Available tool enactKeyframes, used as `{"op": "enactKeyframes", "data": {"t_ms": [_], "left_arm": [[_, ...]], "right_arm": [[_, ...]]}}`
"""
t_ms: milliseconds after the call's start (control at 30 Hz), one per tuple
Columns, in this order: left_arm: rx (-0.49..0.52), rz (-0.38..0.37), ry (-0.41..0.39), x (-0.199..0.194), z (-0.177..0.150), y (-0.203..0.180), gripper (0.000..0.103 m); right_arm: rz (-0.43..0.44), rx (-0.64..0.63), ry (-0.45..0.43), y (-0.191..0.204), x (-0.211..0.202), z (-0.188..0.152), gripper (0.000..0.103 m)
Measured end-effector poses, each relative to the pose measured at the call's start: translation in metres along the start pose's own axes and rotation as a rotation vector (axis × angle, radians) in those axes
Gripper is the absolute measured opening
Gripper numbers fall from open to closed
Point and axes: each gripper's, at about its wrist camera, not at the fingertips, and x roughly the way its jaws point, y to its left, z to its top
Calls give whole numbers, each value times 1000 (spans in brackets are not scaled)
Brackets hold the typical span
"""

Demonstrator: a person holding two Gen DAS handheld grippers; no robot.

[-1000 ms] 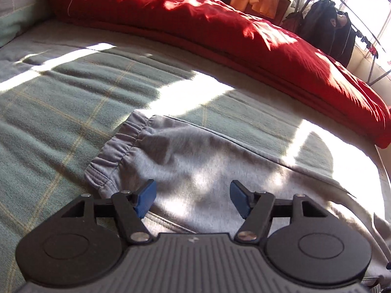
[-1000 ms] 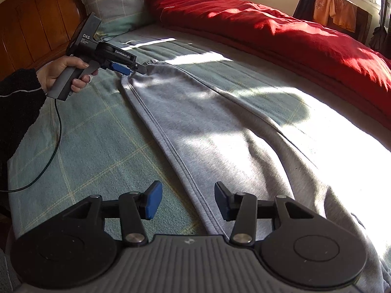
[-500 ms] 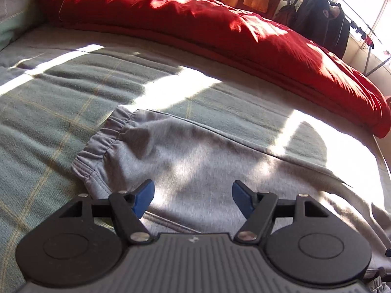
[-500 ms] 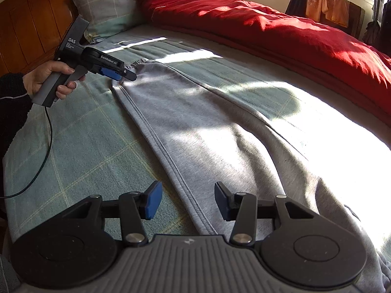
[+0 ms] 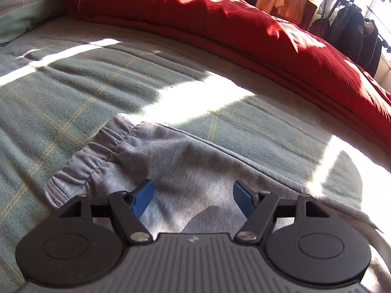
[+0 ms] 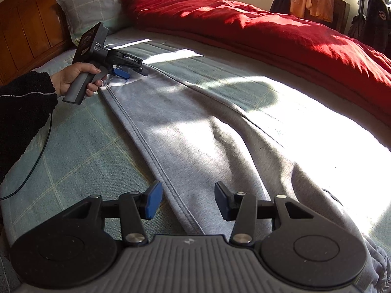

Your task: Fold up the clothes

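I'm looking across the bed (image 6: 80, 151), its green checked cover taking hard sunlight, with the red duvet (image 6: 281, 31) bunched along the far edge and the pillow (image 6: 97, 7) up at the headboard corner. The grey sweatpants (image 6: 195, 141) are lying stretched lengthwise down the middle of the bed, one leg on the other as far as I can judge, cuff toward the headboard. My left gripper (image 5: 193, 195) is now sitting closer over that elastic cuff (image 5: 92, 161) than half a second ago, tilting down onto the fabric, tongs spread wide with cloth between them but nothing pinched. In the right view the hand (image 6: 78, 78) is carrying it in over the cuff end. My right gripper (image 6: 187, 200) is hovering much as before, tongs spread, straddling the near side seam (image 6: 156, 161). I'm reading this as both ends lining up for a pinch, likely a cuff-toward-waist fold.
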Motion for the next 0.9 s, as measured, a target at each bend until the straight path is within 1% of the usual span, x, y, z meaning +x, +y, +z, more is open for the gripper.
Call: {"op": "enactKeyframes", "data": {"t_ms": [100, 167, 233, 333, 400, 467, 500, 600, 667, 733, 900], "left_arm": [[67, 15, -5, -23, -6, -16, 72], [129, 34, -5, -42, -11, -34, 72], [208, 35, -11, -63, -18, -58, 72], [314, 11, -12, -92, -32, -95, 74], [380, -33, -29, -113, -45, -124, 75], [421, -57, -23, -116, -59, -148, 76], [441, -68, -19, -117, -66, -160, 76], [501, -102, -9, -120, -86, -197, 76], [542, -116, 2, -118, -100, -219, 76], [582, -109, 7, -110, -116, -238, 76], [621, -112, 52, -83, -145, -261, 76]], "right_arm": [[-6, 25, -31, -6, -19, -5, 52], [-11, 39, -53, -9, -33, -8, 52], [-19, 56, -72, -11, -50, -12, 52], [-47, 67, -97, -12, -79, -21, 52], [-71, 71, -107, -11, -98, -28, 52], [-95, 75, -123, -12, -117, -37, 54], [-99, 79, -132, -13, -126, -42, 57], [-117, 97, -154, -18, -147, -60, 57], [-122, 106, -155, -22, -154, -70, 57], [-126, 113, -155, -27, -158, -79, 57], [-132, 130, -150, -42, -159, -100, 57]]}}
